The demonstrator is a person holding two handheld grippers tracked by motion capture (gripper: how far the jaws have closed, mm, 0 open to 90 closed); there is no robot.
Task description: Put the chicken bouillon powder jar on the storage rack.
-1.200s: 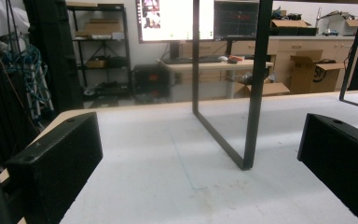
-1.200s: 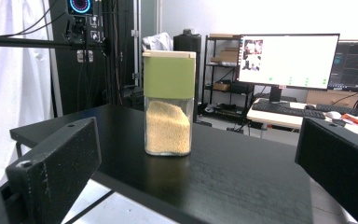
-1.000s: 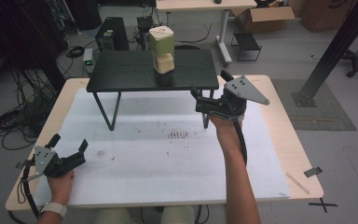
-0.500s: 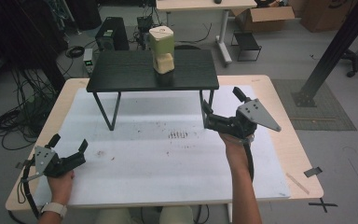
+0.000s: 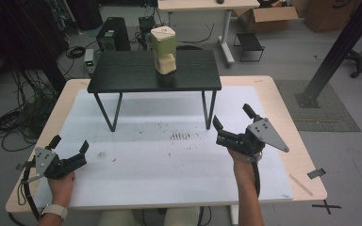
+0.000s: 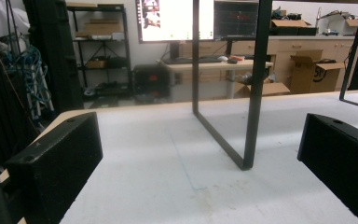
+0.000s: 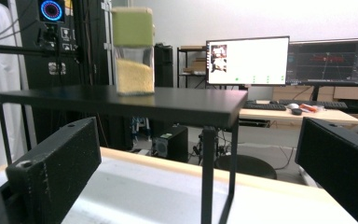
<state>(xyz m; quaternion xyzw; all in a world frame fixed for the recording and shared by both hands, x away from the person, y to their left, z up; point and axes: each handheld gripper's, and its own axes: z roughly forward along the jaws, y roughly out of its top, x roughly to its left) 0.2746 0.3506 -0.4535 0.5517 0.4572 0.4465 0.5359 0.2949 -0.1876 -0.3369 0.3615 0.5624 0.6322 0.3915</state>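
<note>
While sitting low at the near left corner of the white mat [image 5: 169, 160], left gripper [image 5: 69, 149] with jaws spread wide, nothing between them, just above the mat surface. Same story in the left gripper view: both black jaws far apart, bare white mat between, plus one black leg frame [image 6: 251, 93] of the small table straight ahead. Further in, middle of the scene: small black table [image 5: 122, 75] standing on the mat, with a clear container [image 5: 164, 56] on top near its center, green lid [image 5: 163, 38], yellowish grainy stuff filling the lower part. Upright, untouched, well apart from both tools. Over to the right: right gripper [image 5: 232, 123] held up off the mat in front of the table's right leg, jaws also wide apart and empty, grey three-cornered plate [image 5: 265, 133] on top. From the right gripper view, container [image 7: 133, 51] up on the tabletop [image 7: 177, 103], off to the left, monitors [image 7: 247, 60] in the background.
</note>
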